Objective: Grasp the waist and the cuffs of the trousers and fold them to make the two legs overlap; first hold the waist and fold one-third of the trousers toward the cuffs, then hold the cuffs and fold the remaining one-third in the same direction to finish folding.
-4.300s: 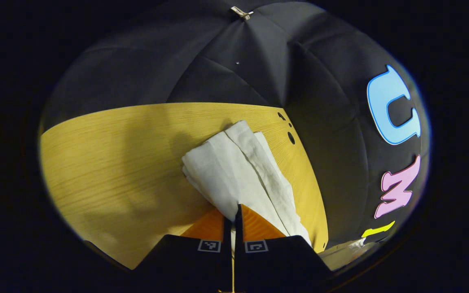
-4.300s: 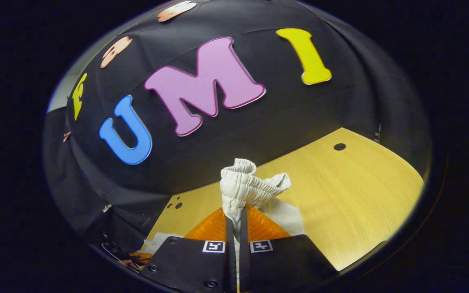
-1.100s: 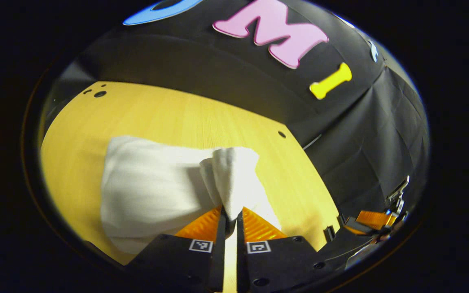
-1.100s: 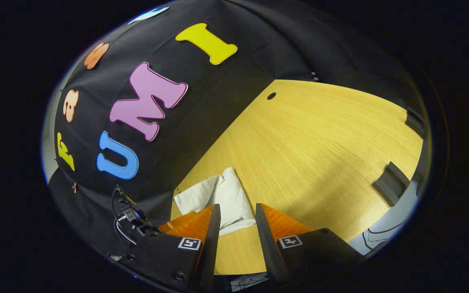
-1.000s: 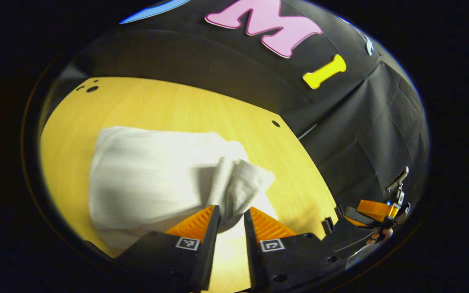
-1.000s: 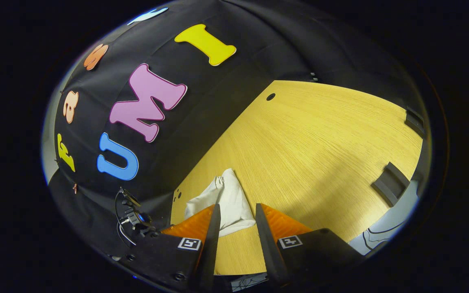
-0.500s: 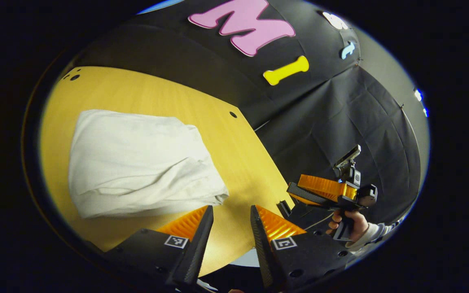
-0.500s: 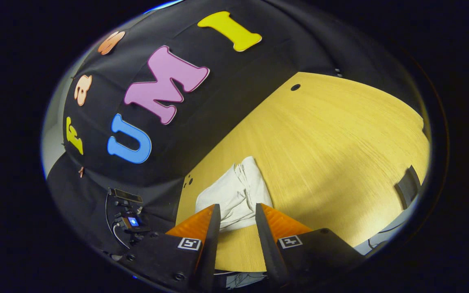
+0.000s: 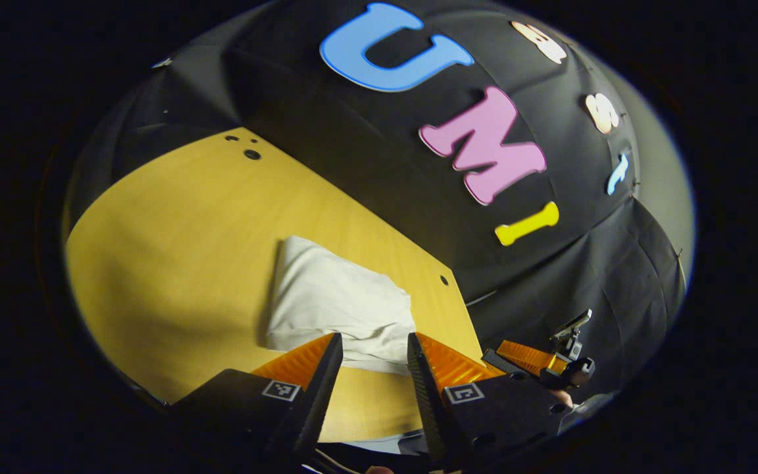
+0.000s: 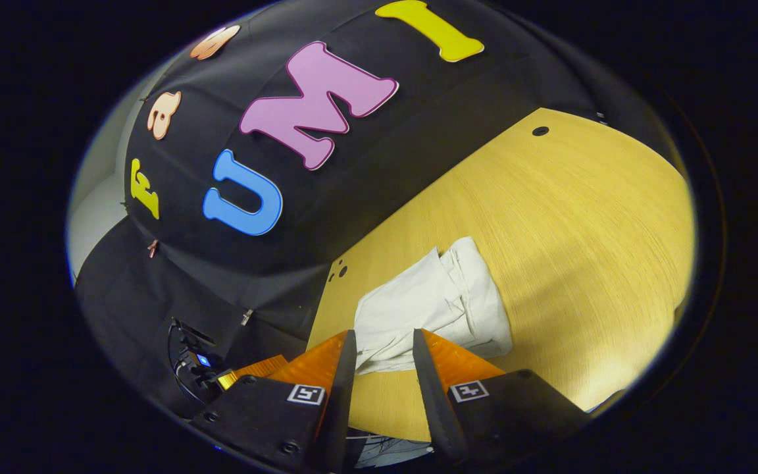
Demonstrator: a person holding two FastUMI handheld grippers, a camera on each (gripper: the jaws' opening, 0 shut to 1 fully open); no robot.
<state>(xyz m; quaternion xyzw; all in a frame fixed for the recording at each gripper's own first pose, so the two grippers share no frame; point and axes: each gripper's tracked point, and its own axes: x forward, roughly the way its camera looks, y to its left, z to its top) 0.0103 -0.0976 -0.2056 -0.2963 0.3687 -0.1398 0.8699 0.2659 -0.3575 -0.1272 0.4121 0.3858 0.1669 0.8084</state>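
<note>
The white trousers [image 9: 338,309] are seen folded into a compact bundle lying flat on the yellow wooden table [image 9: 175,250], close to the table edge that runs along the black cloth wall. In the left gripper view, the left gripper [image 9: 369,349] is held above the near part of the table with its fingers parted and nothing between them; the bundle lies just beyond the fingertips, apart from them, its near edge showing through the gap. Farther off at the lower right of that view, the right gripper [image 9: 537,361] is seen beyond the table's edge.

In the right gripper view, the right gripper [image 10: 380,342] is likewise spread, with nothing gripped. The folded trousers [image 10: 435,306] lie just ahead of its fingertips and slightly to the right, untouched, with layered folds visible along the bundle's right side. Small round holes [image 10: 338,270] in the tabletop are seen near the bundle's far left corner.
</note>
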